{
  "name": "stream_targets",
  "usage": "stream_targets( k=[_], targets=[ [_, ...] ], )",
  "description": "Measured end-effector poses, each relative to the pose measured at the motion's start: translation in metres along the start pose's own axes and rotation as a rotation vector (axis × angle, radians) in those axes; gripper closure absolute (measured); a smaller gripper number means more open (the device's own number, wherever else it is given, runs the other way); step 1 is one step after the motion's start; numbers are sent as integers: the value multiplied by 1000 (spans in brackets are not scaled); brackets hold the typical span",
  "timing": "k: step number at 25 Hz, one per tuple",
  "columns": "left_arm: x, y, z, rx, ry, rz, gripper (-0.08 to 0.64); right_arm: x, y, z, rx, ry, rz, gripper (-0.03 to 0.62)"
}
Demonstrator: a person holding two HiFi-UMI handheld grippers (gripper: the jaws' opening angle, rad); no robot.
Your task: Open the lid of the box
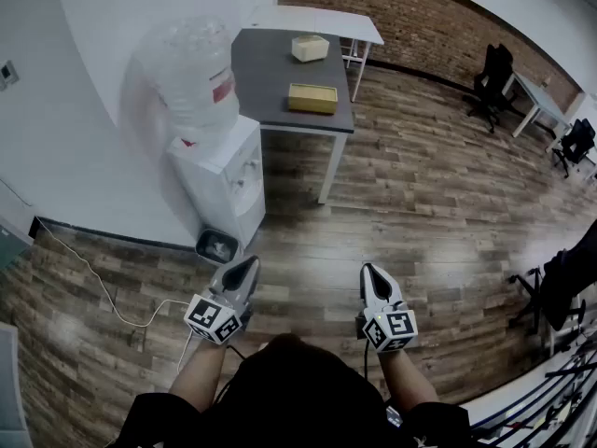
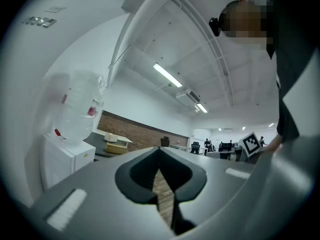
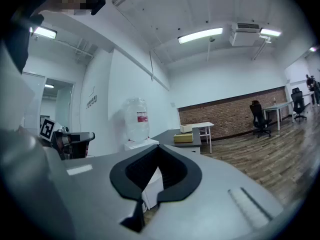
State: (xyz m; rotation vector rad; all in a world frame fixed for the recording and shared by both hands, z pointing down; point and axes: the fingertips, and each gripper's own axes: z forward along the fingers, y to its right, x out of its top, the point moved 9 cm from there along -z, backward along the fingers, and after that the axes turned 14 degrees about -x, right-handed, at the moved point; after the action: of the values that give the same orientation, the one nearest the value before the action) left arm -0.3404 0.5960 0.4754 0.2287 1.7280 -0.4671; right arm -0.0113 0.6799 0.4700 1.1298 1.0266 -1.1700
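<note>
A flat yellow box (image 1: 312, 98) lies near the front edge of a dark grey table (image 1: 270, 73), and a smaller cream box (image 1: 310, 48) sits further back on it. Both appear small and far off in the left gripper view, the yellow box (image 2: 116, 147) below the cream box (image 2: 111, 138), and in the right gripper view as the yellow box (image 3: 183, 138) and cream box (image 3: 186, 129). My left gripper (image 1: 249, 263) and right gripper (image 1: 367, 270) are held low in front of me over the wood floor, well short of the table. Each is shut with nothing in it.
A white water dispenser (image 1: 224, 175) with a big clear bottle (image 1: 196, 73) stands left of the table, with a small bin (image 1: 216, 245) at its foot. A white cable (image 1: 112, 297) runs across the floor. A white table (image 1: 317, 21) and office chairs (image 1: 492, 82) stand further back.
</note>
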Motion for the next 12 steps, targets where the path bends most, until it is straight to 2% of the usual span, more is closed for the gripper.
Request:
stream_targets(
  k=[12],
  targets=[
    [4,-8,-16,-8,-9,-9,560,-8,-18,2,-4,-19,16,591]
  ],
)
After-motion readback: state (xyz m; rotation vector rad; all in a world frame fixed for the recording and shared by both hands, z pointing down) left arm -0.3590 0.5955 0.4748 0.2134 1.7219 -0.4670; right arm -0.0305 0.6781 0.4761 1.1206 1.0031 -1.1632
